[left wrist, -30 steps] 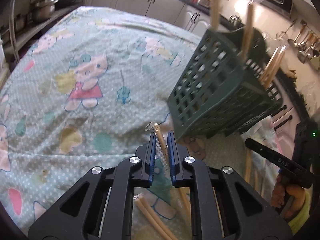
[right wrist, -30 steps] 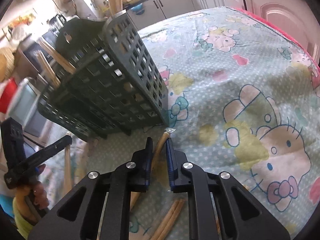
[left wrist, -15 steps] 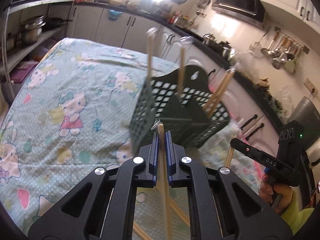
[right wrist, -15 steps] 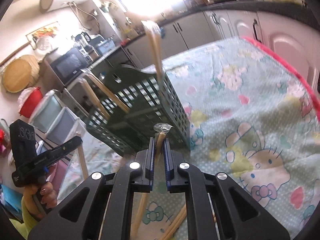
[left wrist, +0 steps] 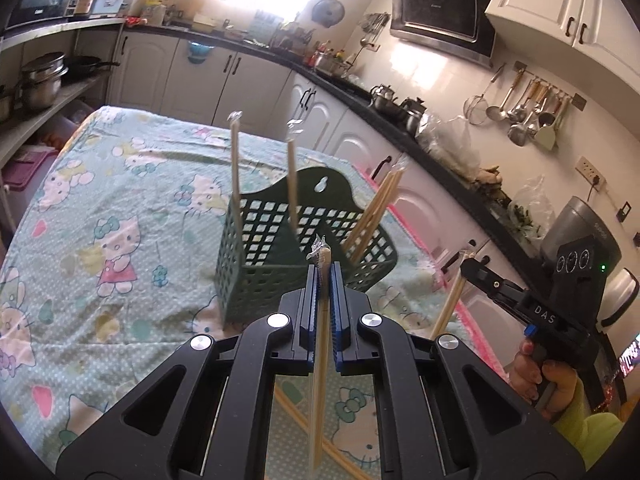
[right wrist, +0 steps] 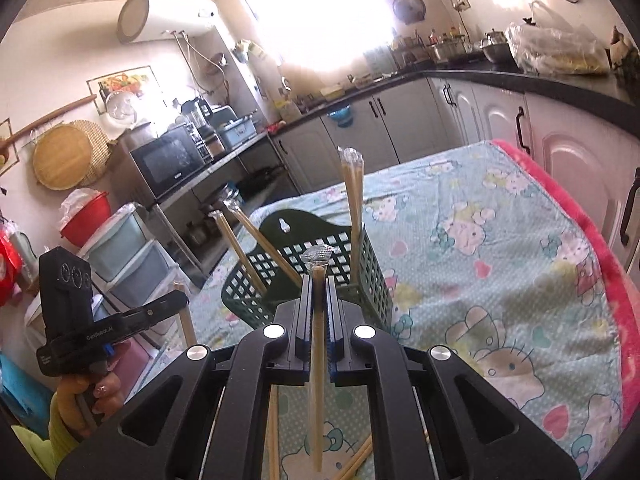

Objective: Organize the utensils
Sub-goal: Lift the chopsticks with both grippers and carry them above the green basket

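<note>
Wrapped chopsticks (left wrist: 320,344) are pinched between the narrow blue pads of the left tool (left wrist: 325,280), the pair standing nearly upright with its crimped plastic tip just above the pads and its lower end hanging over the cartoon-print cloth (left wrist: 120,208) that covers the counter. The right tool (right wrist: 318,292) grips a second wrapped pair (right wrist: 317,360) the same way, upright, tip poking out above its pads. Both tools are held above the near side of the dark green lattice basket (left wrist: 256,280), which stands on the cloth near its right edge as the left camera sees it. Inside the basket, two wrapped pairs (left wrist: 236,184) stand close to upright toward the left, and another bundle (left wrist: 372,212) leans out to the right. More loose chopsticks (left wrist: 296,412) lie flat on the cloth below the left tool. From the left camera the right tool's handle (left wrist: 540,312) shows at the far right, held in a hand (left wrist: 548,376).
</note>
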